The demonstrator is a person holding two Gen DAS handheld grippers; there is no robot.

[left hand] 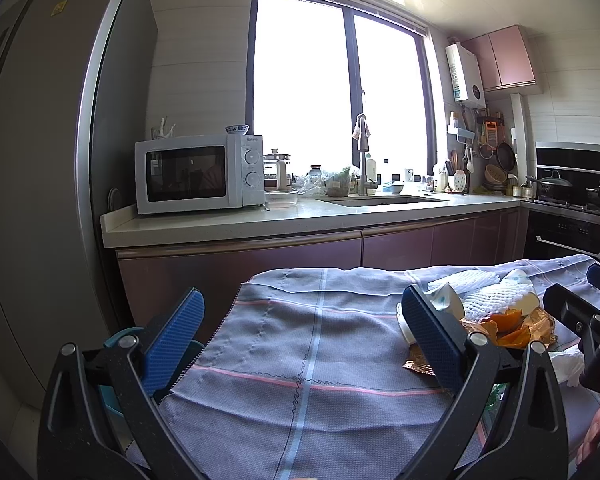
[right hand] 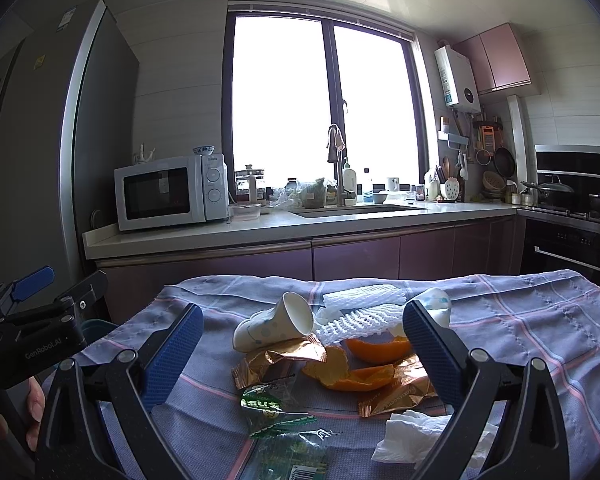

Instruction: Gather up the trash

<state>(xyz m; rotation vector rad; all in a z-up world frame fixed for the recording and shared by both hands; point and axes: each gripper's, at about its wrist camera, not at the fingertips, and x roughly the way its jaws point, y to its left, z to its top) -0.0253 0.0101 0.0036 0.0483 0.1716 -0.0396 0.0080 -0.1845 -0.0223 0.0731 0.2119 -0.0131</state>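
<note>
A trash pile lies on the checked grey cloth (right hand: pixel 520 320): a tipped paper cup (right hand: pixel 272 328), a second cup (right hand: pixel 434 304), white foam netting (right hand: pixel 360 312), orange peels (right hand: pixel 348 374), gold wrappers (right hand: pixel 276 360), a green wrapper (right hand: pixel 272 404) and a white tissue (right hand: pixel 416 436). My right gripper (right hand: pixel 302 309) is open just above and before the pile, holding nothing. My left gripper (left hand: pixel 303 294) is open over bare cloth (left hand: pixel 300 360), left of the pile (left hand: pixel 496 308). Its right finger hides part of a cup (left hand: pixel 446 300). The right gripper (left hand: pixel 576 286) shows at the right edge.
A teal container (right hand: pixel 96 326) sits low past the table's left edge. Beyond the table run a counter (left hand: pixel 260 224) with a microwave (left hand: pixel 198 174) and a sink (left hand: pixel 380 200). A tall fridge (left hand: pixel 40 160) stands left, a stove (left hand: pixel 580 196) right. A hand (right hand: pixel 32 408) holds the left gripper.
</note>
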